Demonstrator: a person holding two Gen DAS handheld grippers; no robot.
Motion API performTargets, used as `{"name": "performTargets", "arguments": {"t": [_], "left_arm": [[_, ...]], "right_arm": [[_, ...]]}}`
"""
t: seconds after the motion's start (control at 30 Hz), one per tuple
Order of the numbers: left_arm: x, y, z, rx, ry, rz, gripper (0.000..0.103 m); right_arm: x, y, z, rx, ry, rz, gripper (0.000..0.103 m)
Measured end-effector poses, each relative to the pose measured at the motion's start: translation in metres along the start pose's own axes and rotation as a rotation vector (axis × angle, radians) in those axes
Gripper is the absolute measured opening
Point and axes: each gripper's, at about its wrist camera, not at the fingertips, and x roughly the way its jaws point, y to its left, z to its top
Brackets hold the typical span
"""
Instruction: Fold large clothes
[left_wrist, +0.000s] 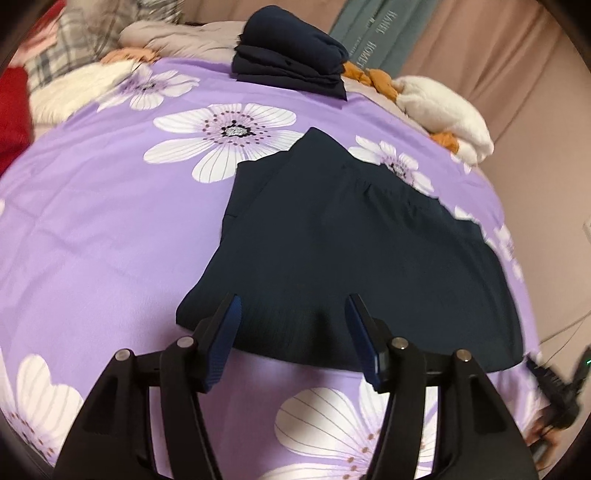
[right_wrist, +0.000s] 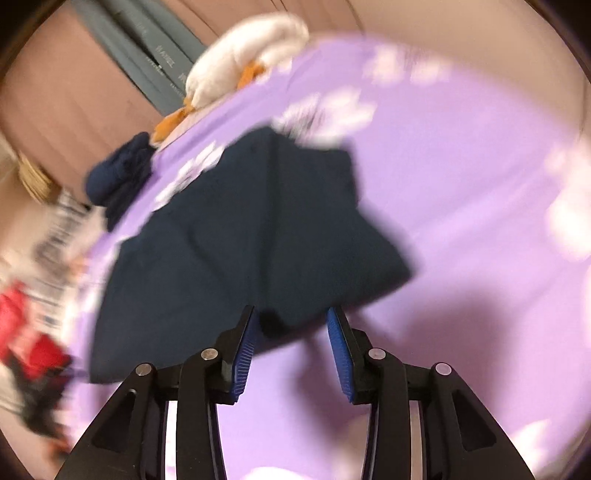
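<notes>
Both jaws stand apart, gripping nothing; the left gripper (left_wrist: 291, 306) and the right gripper (right_wrist: 291, 317) hover over the near edge of a dark garment (left_wrist: 351, 251); it lies flat on the purple flowered bedsheet (left_wrist: 92, 221); a folded dark pile (left_wrist: 291, 51) sits beyond.

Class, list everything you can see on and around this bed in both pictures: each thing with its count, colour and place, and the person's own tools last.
Bedsheet: one, purple with white flowers, covering the bed.
Dark garment: one, navy, spread flat mid-bed.
Folded stack: one, navy, at the far edge.
Fluffy fabric: white with orange, far right corner.
Plaid cloth: grey-white, far left.
Red cloth: left edge.
Hanging fabric: grey-green, on the wall.
Left gripper: black, blue pads, open above the garment's near hem.
Right gripper: same, open, nothing gripped.
</notes>
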Motion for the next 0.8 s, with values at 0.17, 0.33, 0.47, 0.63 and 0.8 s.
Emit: {"name": "performTargets", "arguments": {"t": [0.17,0.33,0.47,0.63,0.8], "left_arm": [[0.004,-0.010,0.002,0.074,-0.016,0.017,0.058],[0.017,-0.015,0.003,0.150,-0.008,0.060,0.057],[0.034,-0.010,0.000,0.195,0.023,0.119,0.057],[0.040,-0.002,-0.006,0.197,0.036,0.134,0.058],[0.029,-0.006,-0.008,0.190,0.046,0.153,0.060]], "right_arm": [[-0.021,0.027,0.016,-0.132,-0.134,0.025,0.039],[0.014,0.059,0.019,-0.213,-0.079,0.060,0.039],[0.041,0.063,0.012,-0.241,-0.014,0.019,0.039],[0.049,0.046,0.005,-0.255,0.011,-0.062,0.038],[0.034,0.029,0.010,-0.232,-0.003,-0.143,0.036]]}}
